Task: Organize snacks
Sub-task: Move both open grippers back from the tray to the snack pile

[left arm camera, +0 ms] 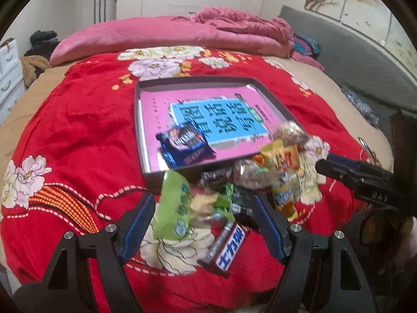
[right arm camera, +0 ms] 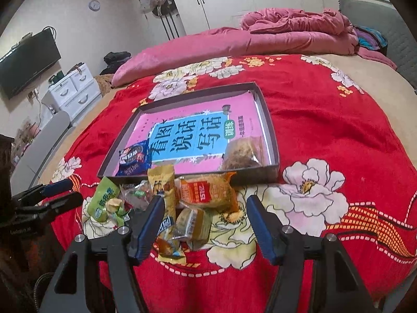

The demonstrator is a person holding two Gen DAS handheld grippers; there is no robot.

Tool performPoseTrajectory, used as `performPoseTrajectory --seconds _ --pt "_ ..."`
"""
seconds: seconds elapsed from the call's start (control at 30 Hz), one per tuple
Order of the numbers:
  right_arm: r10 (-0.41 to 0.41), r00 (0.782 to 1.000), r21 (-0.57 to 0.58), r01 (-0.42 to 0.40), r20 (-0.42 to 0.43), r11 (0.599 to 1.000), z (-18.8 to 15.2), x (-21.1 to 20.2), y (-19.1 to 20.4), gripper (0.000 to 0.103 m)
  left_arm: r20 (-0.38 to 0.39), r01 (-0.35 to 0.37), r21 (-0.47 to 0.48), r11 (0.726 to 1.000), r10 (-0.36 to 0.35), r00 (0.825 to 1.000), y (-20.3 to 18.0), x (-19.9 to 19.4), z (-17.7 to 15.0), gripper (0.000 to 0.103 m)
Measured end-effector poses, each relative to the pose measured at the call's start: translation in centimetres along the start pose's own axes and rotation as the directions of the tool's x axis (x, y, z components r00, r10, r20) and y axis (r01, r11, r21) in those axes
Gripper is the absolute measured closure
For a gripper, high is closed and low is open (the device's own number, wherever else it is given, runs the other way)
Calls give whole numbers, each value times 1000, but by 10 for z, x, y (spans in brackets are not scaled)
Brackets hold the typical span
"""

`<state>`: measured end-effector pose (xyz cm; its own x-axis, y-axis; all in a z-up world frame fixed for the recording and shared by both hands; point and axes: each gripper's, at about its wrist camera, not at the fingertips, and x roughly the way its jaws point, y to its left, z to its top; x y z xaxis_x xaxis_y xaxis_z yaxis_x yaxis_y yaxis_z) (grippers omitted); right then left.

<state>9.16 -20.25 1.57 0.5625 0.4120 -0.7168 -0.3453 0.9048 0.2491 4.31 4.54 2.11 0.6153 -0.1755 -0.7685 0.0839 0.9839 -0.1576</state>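
Snacks lie in a loose heap on the red floral blanket, just in front of a shallow dark tray. The left hand-held gripper hangs over the near side of the heap with its blue-padded fingers spread wide apart and nothing clamped; between them sit a green packet, a pale green-and-yellow wrapper and a dark Snickers bar with white lettering. The right hand-held gripper is likewise spread apart and empty, hovering over a long yellow packet, a small golden wrapped sweet and an orange packet that lies against the tray's near wall. From the left wrist view the right gripper's dark fingers reach in from the right, just beside the heap. Inside the tray a pink book with a blue title panel covers the floor; a blue biscuit packet rests at its near left corner and a clear bag of brown pastry at its near right corner. Beyond the tray a pink quilt is bunched up along the far side of the bed
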Motion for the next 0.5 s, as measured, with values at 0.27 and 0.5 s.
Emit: performPoseTrajectory --seconds 0.27,0.5 --pt "13 1000 -8 -13 -20 1000 -6 2 5 38 -51 20 38 999 -18 999 -13 7 -13 25" --pt "15 999 -2 -15 -47 1000 -13 7 6 38 -94 31 85 996 -23 995 -22 16 -23 25"
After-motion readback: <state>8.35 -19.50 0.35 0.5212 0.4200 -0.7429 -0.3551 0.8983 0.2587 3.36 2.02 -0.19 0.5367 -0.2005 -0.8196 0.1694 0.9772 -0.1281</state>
